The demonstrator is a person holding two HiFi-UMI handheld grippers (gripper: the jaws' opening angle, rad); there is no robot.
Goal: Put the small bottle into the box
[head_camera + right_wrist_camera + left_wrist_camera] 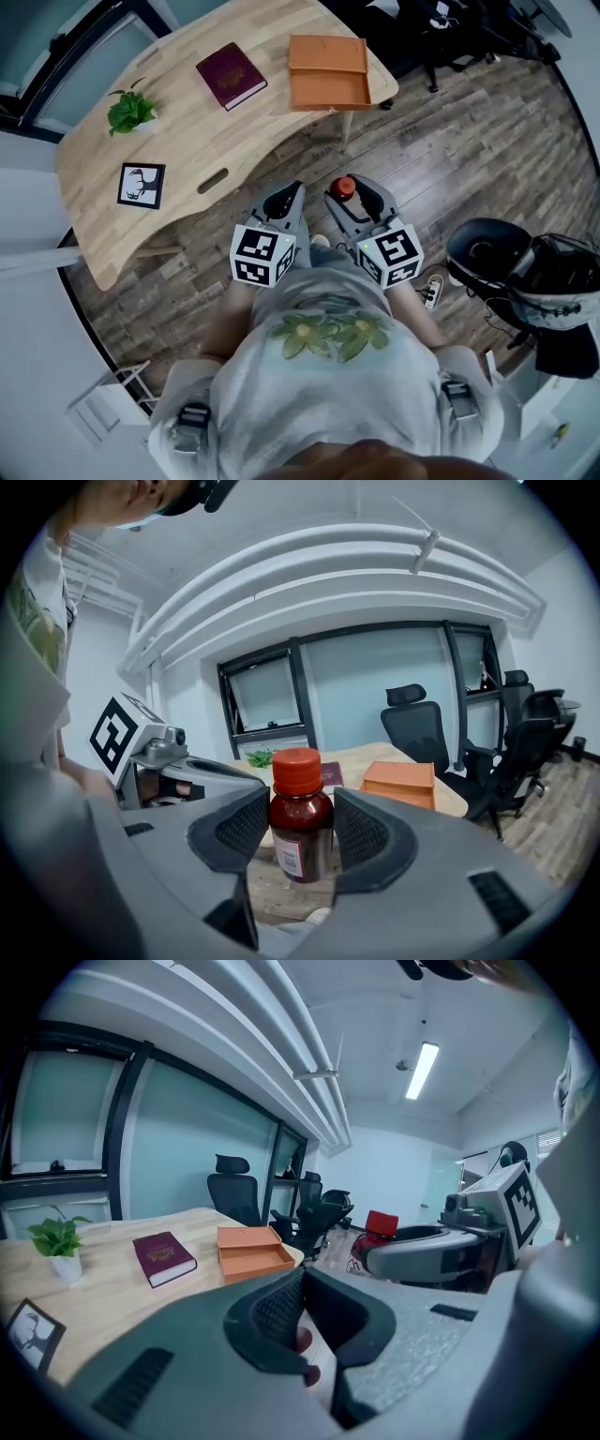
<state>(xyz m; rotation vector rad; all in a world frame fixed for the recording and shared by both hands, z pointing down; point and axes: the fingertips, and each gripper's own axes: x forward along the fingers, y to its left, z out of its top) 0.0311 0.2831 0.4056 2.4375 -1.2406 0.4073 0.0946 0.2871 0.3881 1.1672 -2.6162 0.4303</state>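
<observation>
The right gripper (352,194) is clamped on the small bottle (301,822): both ribbed pads press against the sides of its dark brown body, and the bottle stands upright with its red screw cap above the jaws. A white label wraps part of the body, but its print is too small to read. The left gripper (305,1321) is empty, with its jaws drawn to a narrow slit. Both grippers are held close to the person's torso above the wood-plank floor (450,141), so the bottle is clear of the table (187,141) and well apart from the orange box (327,72). The box sits open at the table's right end. Beside it lies a maroon book (231,75) with an illegible gold emblem. A potted plant (131,111) and a framed black-and-white picture (142,185) stand near the left end.
</observation>
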